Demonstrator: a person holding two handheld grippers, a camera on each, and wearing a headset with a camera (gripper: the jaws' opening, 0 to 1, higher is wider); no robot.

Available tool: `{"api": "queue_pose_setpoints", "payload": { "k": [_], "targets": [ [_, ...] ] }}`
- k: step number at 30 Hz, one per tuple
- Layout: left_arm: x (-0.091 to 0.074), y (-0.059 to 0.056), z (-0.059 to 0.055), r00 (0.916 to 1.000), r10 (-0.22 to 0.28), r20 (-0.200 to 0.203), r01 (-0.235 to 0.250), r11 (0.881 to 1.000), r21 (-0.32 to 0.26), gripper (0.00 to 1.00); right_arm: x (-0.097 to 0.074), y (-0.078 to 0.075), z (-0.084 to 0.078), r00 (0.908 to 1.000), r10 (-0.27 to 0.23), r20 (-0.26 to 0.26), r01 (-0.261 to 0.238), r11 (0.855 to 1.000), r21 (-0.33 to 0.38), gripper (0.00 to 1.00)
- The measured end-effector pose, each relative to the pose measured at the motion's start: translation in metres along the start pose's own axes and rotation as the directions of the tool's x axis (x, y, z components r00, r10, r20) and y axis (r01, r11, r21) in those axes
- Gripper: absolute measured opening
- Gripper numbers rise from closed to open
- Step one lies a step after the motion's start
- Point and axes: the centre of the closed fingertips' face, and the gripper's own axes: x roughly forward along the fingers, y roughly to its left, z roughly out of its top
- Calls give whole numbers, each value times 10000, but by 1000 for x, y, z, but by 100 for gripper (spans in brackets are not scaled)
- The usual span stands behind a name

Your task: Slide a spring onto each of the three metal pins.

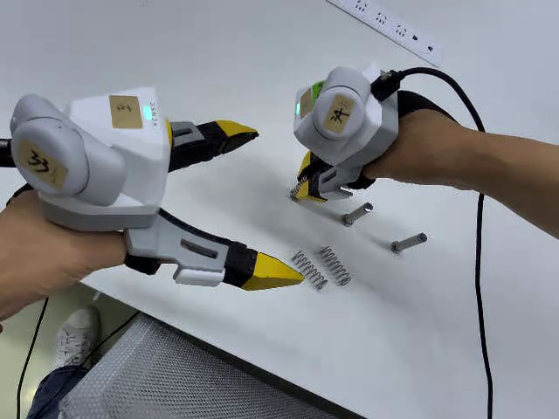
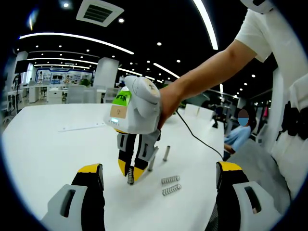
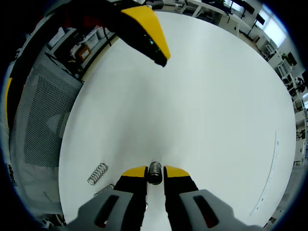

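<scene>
Right gripper at centre of head view, clamped on a spring held against the table, own body covering most of the jaws. Left gripper at left, spread wide, holding nothing. Loose springs lying below centre, pins just right, cable along right edge

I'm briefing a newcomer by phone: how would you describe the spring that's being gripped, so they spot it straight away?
On the white table, find the right gripper, which points down at the tabletop. The spring is pinched upright between its yellow tips, while the other two springs lie flat and loose on the table nearby.
</scene>
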Motion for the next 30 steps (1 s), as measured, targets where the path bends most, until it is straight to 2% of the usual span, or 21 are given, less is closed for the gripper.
{"api": "queue_pose_setpoints", "payload": {
  "k": [13, 18, 20, 23, 26, 30],
  "targets": [
    [0, -2, 3, 9999, -30, -143, 32, 9999, 156, 99, -12, -2, 4, 9982, -260, 544, 249, 9995, 217, 22],
    [-2, -2, 3, 9996, -35, -285, 43, 9997, 258, 99, -30, -3, 8, 9932, -513, 1047, 466, 9978, 462, 25],
    [-2, -1, 3, 9993, -36, -375, 48, 9995, 319, 98, -39, -4, 9, 9880, -662, 1393, 567, 9959, 707, 27],
    [-3, -1, 3, 9987, -72, -508, 93, 9991, 423, 98, -55, -4, 11, 9769, -935, 1923, 733, 9912, 1099, 30],
    [-3, -2, 2, 9976, -126, -677, 160, 9986, 509, 98, -74, -2, 13, 9577, -1259, 2590, 866, 9836, 1580, 33],
    [-1, -6, 0, 9949, -236, -981, 300, 9974, 651, 98, -96, 2, 8, 9224, -1712, 3461, 936, 9687, 2298, 41]
  ]
}}
